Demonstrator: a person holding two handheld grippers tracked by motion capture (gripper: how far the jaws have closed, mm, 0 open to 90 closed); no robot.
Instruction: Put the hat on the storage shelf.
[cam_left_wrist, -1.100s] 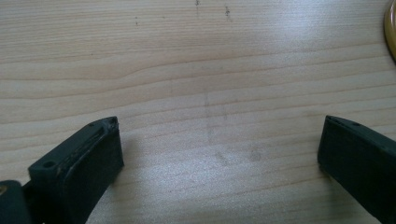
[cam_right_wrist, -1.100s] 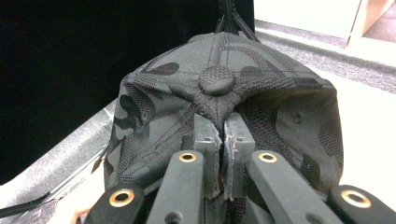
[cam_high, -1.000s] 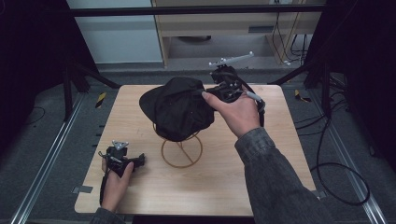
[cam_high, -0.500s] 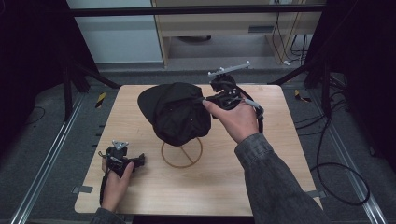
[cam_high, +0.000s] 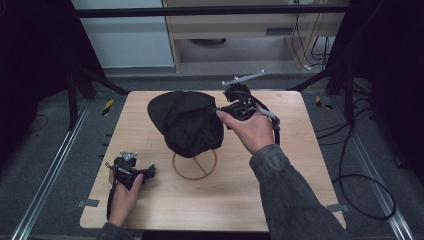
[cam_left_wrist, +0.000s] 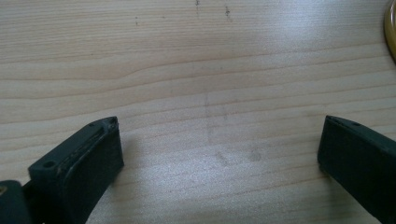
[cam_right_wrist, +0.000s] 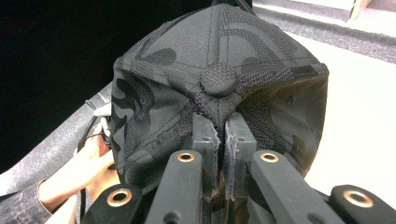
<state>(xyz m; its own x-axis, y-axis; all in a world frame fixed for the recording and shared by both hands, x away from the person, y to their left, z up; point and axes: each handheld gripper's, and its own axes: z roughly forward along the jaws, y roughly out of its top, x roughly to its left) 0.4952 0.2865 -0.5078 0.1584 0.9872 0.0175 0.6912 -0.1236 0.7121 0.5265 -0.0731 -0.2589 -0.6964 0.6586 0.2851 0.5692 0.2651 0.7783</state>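
Note:
A black patterned cap (cam_high: 187, 122) hangs in the air over a round wooden stand (cam_high: 195, 164) at the table's middle. My right gripper (cam_high: 220, 111) is shut on the cap's crown fabric just below the top button (cam_right_wrist: 218, 78); in the right gripper view its fingers (cam_right_wrist: 210, 133) pinch together on the cloth of the cap (cam_right_wrist: 210, 60). My left gripper (cam_high: 131, 172) rests at the table's front left, held by a hand. In the left gripper view my left gripper (cam_left_wrist: 219, 140) has its jaws wide apart over bare wood, nothing between them.
The light wooden table (cam_high: 300, 150) has bare surface to the right and front. A yellow rim of the stand (cam_left_wrist: 390, 28) shows at the upper right edge of the left gripper view. Dark frame legs and cables lie on the floor around the table.
The right hand has carried the cap up and to the left, away from the stand's ring. The left gripper has stayed put.

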